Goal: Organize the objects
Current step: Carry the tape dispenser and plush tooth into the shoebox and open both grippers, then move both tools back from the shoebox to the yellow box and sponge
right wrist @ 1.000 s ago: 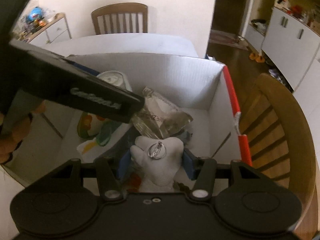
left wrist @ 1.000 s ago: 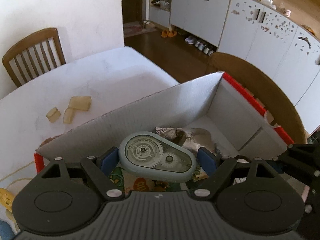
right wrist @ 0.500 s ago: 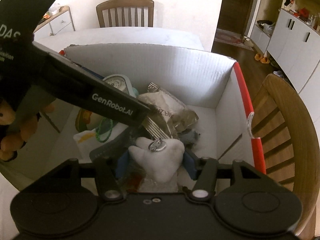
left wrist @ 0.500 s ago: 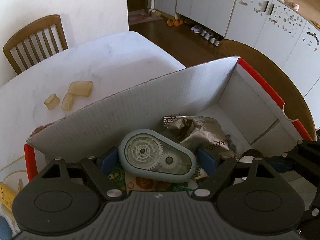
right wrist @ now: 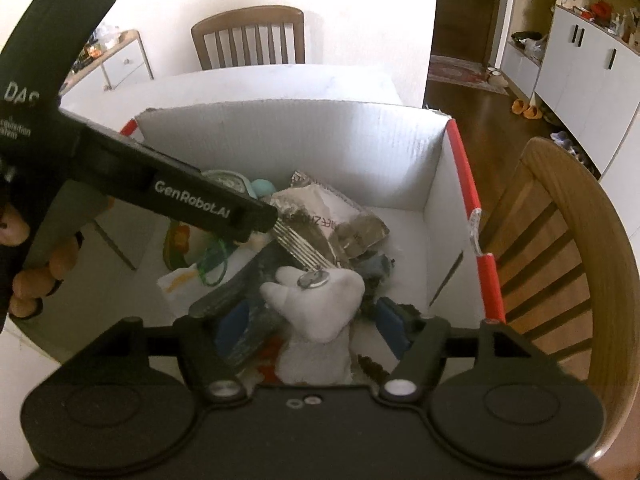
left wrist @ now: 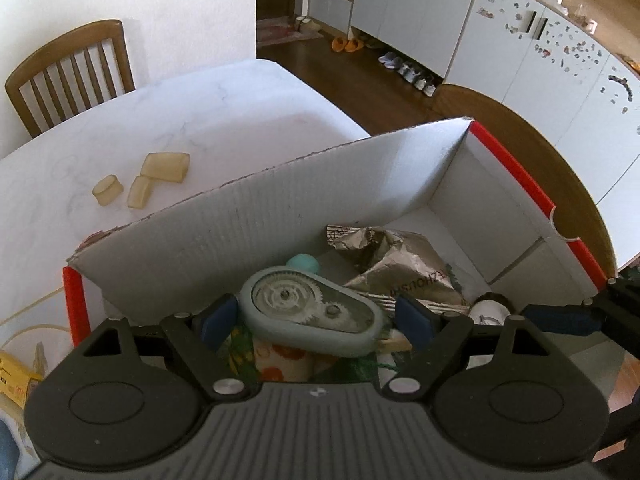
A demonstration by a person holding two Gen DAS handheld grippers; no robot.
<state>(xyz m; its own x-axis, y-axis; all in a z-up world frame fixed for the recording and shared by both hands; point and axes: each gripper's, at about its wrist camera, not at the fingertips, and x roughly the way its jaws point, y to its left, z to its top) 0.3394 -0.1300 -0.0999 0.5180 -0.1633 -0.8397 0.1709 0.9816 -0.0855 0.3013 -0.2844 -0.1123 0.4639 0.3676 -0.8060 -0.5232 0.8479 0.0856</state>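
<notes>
the correction tape dispenser (left wrist: pixel 314 314) lies on the pile inside the white cardboard box (left wrist: pixel 280 216), flat side up with its gears showing, between the blue pads (left wrist: pixel 218 320) of the left gripper (left wrist: pixel 316 322). those jaws stand wide, a visible gap on each side, so it holds nothing. to place it well, i judge the left gripper should lift straight back without brushing the dispenser, which rests tilted on a printed packet and could slide.

in the right wrist view the white plush toy (right wrist: pixel 320 312) with its metal ring sits between the right gripper (right wrist: pixel 316 330) pads; whether they press it or merely flank it i cannot tell. a crumpled foil bag (right wrist: pixel 320 216) and a teal ball (right wrist: pixel 262 188) lie deeper in the box. the 2 tools crowd each other here, so moving 1 at a time looks safer. 3 yellowish blocks (left wrist: pixel 142 182) wait on the marble table (left wrist: pixel 200 112), outside the box.
</notes>
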